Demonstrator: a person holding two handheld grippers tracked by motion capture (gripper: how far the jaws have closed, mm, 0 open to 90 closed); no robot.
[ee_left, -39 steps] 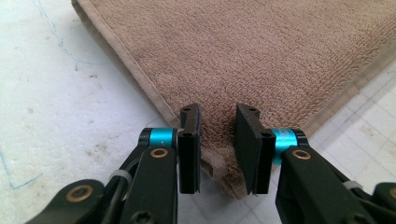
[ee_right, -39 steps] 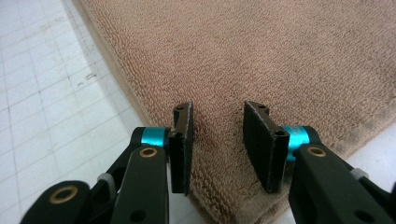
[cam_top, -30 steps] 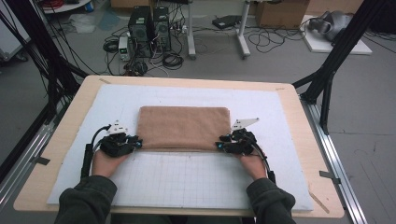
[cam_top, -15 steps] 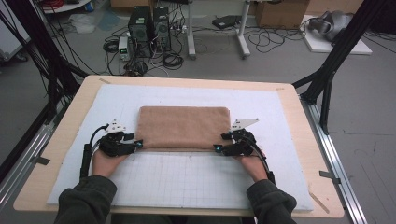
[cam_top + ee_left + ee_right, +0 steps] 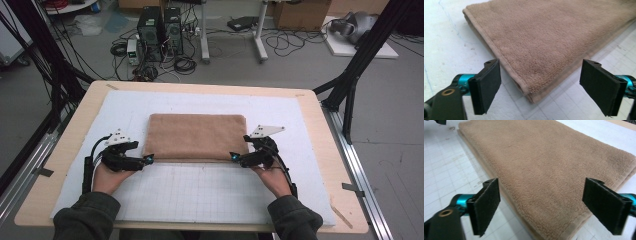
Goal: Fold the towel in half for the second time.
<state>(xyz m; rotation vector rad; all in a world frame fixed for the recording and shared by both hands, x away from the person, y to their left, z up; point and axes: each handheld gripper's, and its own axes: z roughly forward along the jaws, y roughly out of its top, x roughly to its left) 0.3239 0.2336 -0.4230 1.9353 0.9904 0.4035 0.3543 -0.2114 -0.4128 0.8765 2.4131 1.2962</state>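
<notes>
The wooden bench [image 5: 70, 150] carries a white gridded mat [image 5: 210, 190] that covers most of its top. On the middle of that mat lies a folded tan towel [image 5: 196, 136], flat, its long edges running across the bench and its near edge toward the person.

The left tongs [image 5: 148, 159] sit at the towel's near left corner, held in the person's left hand [image 5: 107, 175]. Their jaws have just been opening and now stand wide apart; in the left gripper view the corner of the towel [image 5: 554, 42] lies on the mat between the two black pads [image 5: 487, 85] without either pad pressing on it.

The right tongs [image 5: 234, 157] sit at the near right corner, in the right hand [image 5: 270, 175]. Their jaws have likewise just been opening and stand wide, the towel [image 5: 544, 167] lying free between and beyond the pads [image 5: 486, 202], which grip nothing.
</notes>
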